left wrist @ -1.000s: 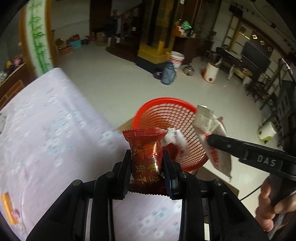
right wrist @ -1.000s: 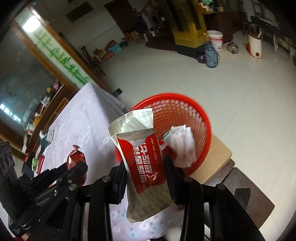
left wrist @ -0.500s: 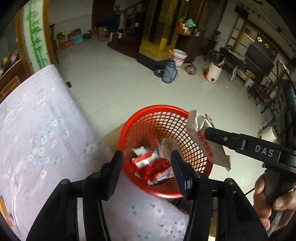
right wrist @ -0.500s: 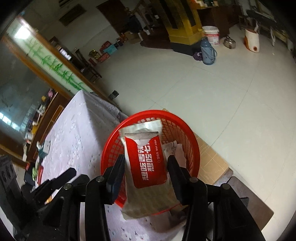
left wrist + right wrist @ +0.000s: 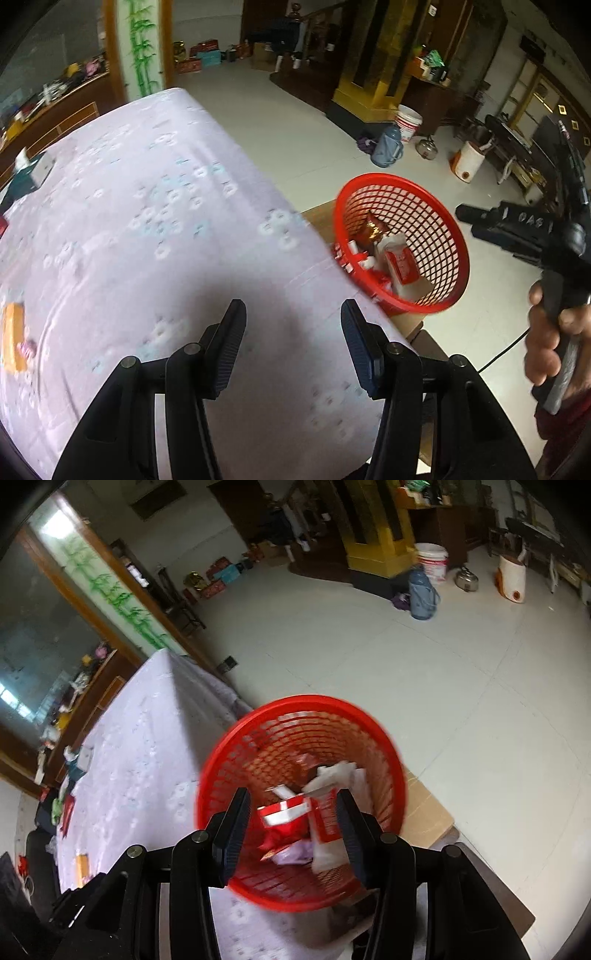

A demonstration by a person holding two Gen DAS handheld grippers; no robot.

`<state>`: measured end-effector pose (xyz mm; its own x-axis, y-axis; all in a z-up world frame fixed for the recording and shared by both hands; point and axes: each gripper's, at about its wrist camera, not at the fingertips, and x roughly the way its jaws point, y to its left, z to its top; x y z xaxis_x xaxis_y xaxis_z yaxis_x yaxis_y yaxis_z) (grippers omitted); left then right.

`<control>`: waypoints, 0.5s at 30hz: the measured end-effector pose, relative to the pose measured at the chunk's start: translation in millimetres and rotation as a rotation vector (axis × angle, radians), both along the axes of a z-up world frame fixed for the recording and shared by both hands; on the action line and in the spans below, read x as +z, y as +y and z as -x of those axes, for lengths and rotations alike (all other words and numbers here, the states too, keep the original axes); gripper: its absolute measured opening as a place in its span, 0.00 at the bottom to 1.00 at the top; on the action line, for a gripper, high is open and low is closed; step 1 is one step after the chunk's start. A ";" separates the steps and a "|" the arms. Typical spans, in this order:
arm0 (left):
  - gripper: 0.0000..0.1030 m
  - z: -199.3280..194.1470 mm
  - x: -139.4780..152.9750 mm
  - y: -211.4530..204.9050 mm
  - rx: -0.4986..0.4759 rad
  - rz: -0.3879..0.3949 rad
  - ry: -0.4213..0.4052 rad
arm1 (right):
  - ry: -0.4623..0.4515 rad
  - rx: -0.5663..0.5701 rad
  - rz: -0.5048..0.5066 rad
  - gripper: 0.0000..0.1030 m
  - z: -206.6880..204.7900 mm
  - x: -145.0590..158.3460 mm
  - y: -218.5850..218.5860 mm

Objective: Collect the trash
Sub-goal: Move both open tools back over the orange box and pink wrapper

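**One red basket, several wrappers inside**

The single red mesh basket stands on cardboard just beside the table's edge. In it lie at least three wrappers: a red-and-white pouch, a dark red candy wrapper and a red-white strip; others blur together. Two grippers show. The left gripper hangs over the tablecloth, jaws spread, empty. The right gripper hangs over the basket, jaws spread, empty.
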<state>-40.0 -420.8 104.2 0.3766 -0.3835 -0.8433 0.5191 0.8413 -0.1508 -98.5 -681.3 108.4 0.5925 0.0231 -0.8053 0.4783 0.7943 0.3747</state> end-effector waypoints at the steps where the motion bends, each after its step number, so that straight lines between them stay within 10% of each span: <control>1: 0.50 2.1 0.1 10.5 0.012 0.003 0.002 | -0.001 0.022 0.008 0.51 -0.6 3.0 10.3; 15: 0.50 5.3 8.2 201.9 0.245 0.015 -0.026 | 0.029 0.383 -0.058 0.51 -2.3 2.3 231.2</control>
